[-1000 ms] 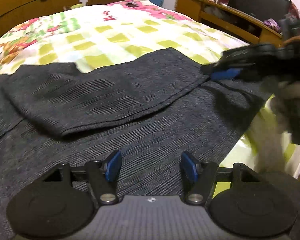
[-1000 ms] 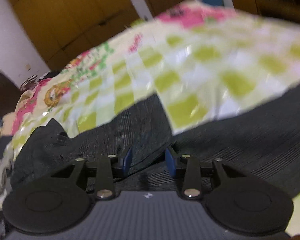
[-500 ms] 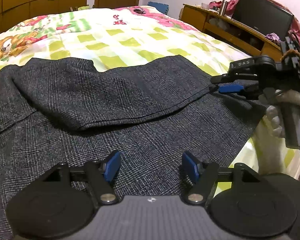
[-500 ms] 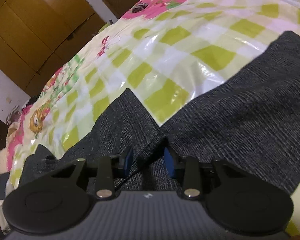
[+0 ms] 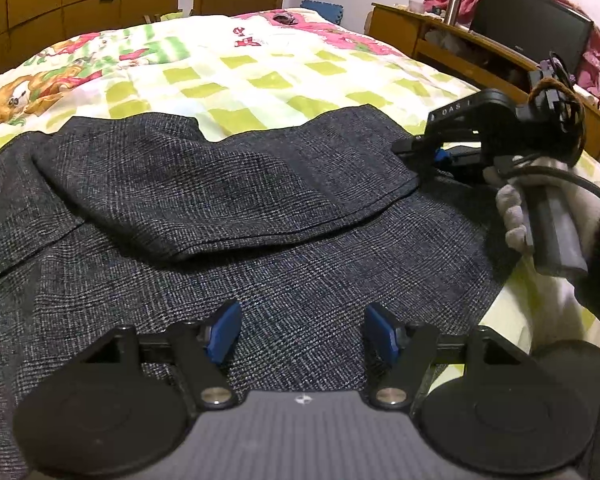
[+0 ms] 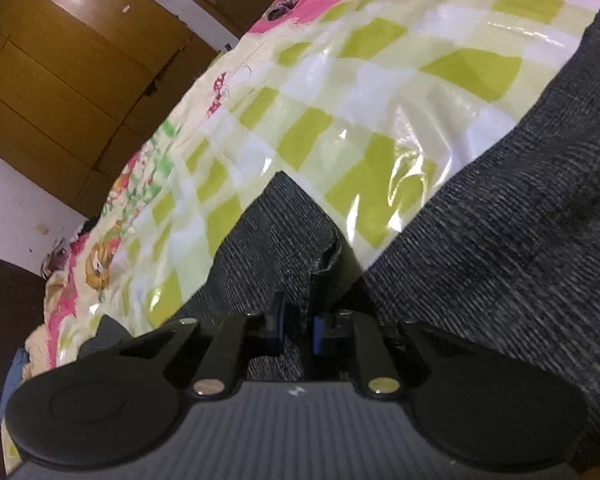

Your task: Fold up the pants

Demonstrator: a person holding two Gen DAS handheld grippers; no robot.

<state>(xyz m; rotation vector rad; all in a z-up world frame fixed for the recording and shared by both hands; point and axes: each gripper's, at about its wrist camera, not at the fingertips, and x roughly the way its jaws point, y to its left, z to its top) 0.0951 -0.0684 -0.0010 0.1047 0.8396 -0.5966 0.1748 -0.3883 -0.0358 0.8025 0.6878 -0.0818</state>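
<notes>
Dark grey checked pants (image 5: 236,208) lie spread on the bed, one leg folded over the other. My left gripper (image 5: 302,334) is open and empty, low over the near leg. My right gripper (image 6: 298,328) is shut on the hem of the upper pant leg (image 6: 284,248); cloth bunches between its blue pads. In the left wrist view the right gripper (image 5: 432,154) sits at the right end of the folded leg, held by a white-gloved hand (image 5: 514,216).
The bed has a glossy yellow-green checked cover (image 5: 260,76) with pink flowers. A wooden desk with a monitor (image 5: 532,28) stands right of the bed. Wooden wardrobes (image 6: 72,72) line the far wall.
My right gripper's fingers have closed from a narrow gap onto the pant leg hem. My left gripper has stayed open over the near leg, and its view has shifted slightly.
</notes>
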